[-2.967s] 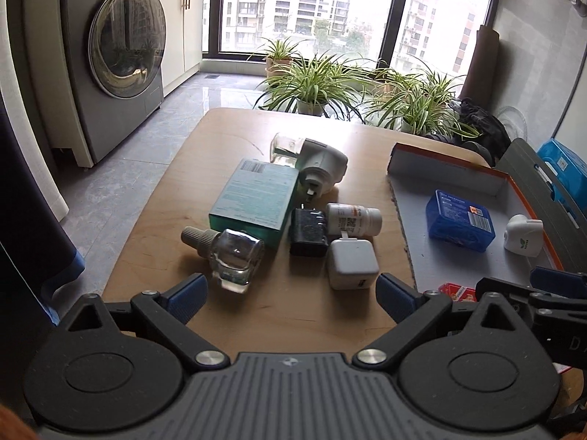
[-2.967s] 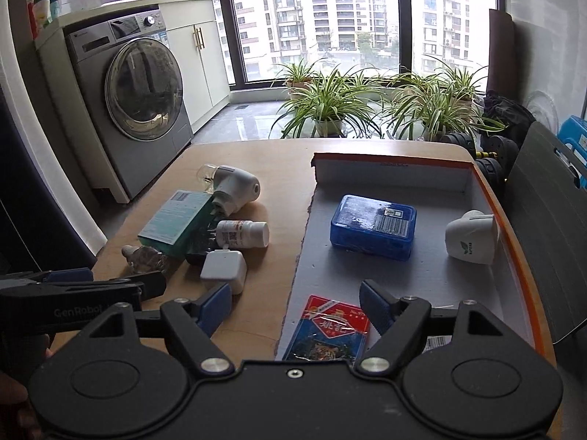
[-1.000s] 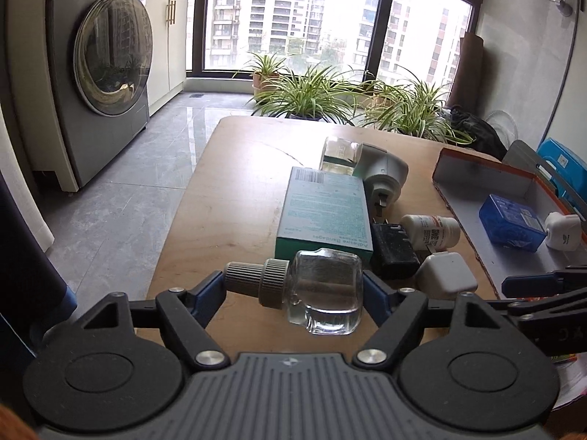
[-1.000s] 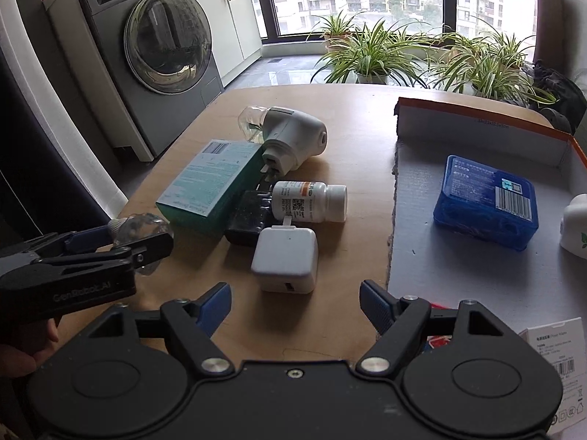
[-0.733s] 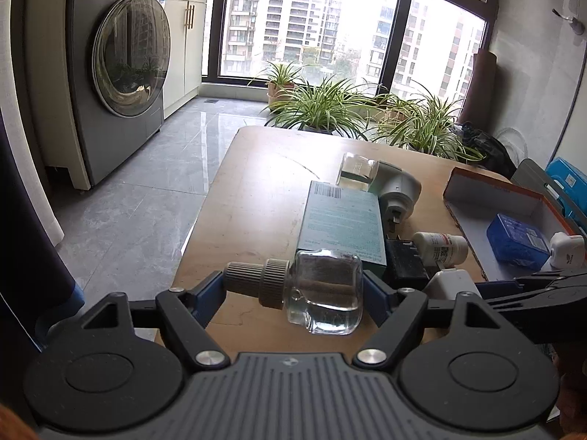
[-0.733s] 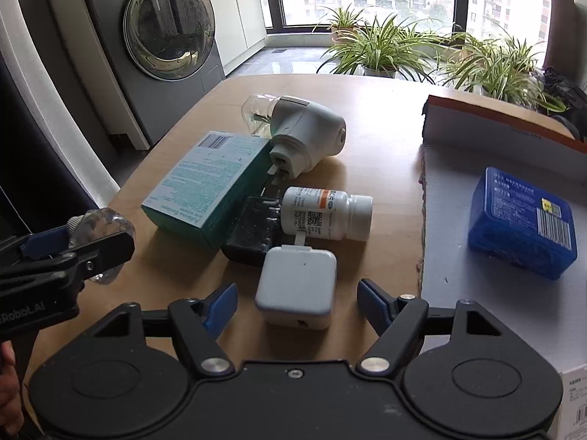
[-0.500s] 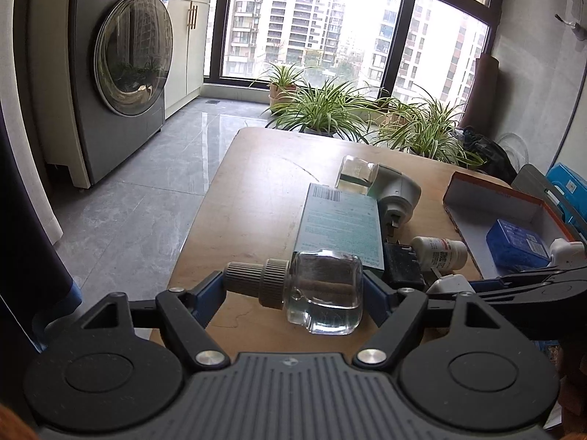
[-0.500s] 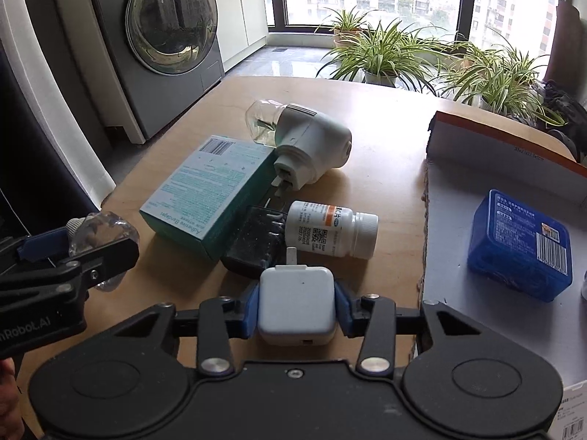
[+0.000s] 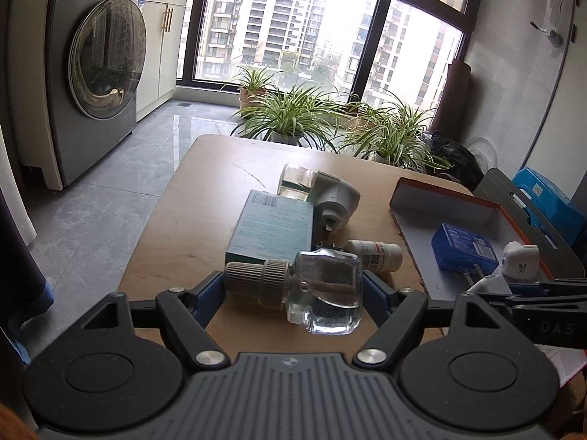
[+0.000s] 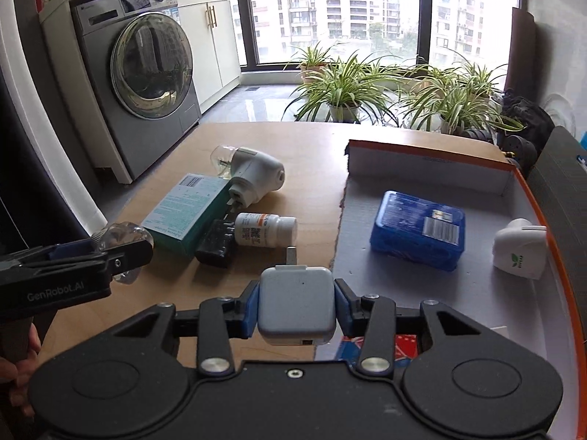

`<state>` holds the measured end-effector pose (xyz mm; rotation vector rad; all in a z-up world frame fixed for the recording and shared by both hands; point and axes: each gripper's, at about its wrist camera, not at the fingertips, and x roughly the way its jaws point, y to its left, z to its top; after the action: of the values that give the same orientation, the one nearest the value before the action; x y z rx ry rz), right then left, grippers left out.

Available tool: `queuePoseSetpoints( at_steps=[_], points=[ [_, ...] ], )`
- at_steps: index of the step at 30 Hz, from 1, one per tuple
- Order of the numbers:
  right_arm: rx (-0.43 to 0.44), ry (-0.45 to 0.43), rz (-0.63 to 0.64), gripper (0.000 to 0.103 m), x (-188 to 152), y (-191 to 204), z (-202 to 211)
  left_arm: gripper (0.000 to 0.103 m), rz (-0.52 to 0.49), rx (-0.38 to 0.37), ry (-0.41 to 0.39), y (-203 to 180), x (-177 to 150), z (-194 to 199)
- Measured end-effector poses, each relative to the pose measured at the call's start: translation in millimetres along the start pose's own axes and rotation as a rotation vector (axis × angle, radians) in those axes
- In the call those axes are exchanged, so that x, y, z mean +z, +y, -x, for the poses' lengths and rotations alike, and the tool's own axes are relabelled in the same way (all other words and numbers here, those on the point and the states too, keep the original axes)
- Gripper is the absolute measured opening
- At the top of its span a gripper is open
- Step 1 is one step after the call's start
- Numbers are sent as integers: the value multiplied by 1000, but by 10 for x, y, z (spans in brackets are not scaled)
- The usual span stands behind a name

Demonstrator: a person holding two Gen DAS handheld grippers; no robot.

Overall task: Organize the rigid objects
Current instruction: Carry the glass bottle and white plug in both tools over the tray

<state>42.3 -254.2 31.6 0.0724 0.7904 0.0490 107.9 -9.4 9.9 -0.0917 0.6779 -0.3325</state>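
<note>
Right wrist view, nearest first: my right claw (image 10: 297, 310) is clamped on a small white rounded-square plastic charger (image 10: 296, 302), blue pads pressing its two smooth side faces, metal prong end pointing away from me and lifted clear of the wooden desk (image 10: 312, 146). The move ahead, as I judge it, turns on one relation: the shallow white cardboard tray with an orange rim (image 10: 433, 163) lies ahead and to the right of this claw, its torn near-left edge just beyond the charger, so my right hand is the nearer one. Bare tray floor shows between that edge and the glossy blue plastic-wrapped box (image 10: 418, 229); a white domed plastic plug-in unit (image 10: 519, 247) sits farther right, against the rim.

My left claw (image 9: 293, 288) grips a clear square glass bottle with a ribbed beige screw cap (image 9: 312, 288), long axis crosswise between the pads, cap toward the left, liquid inside. It hangs above the desk, left of the tray.

Ahead and left of the right claw lie a matte black adapter (image 10: 216, 244), a white pill bottle with an orange-striped label (image 10: 266, 234) on its side, a teal cardboard carton (image 10: 185, 211), and farthest a white plug-in vaporiser with a clear bottle (image 10: 253, 174).
</note>
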Motion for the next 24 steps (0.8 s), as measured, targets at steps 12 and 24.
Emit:
queuePoseSetpoints(
  at_steps=[12,24],
  points=[
    [-91,-97,-130,51,-7,-781,500,80,-97,-134,8,-903,109,-90],
    [-95,-151,-191,52,64,-1193,666,80,-167,-159,34,-1468,145,-341]
  ],
)
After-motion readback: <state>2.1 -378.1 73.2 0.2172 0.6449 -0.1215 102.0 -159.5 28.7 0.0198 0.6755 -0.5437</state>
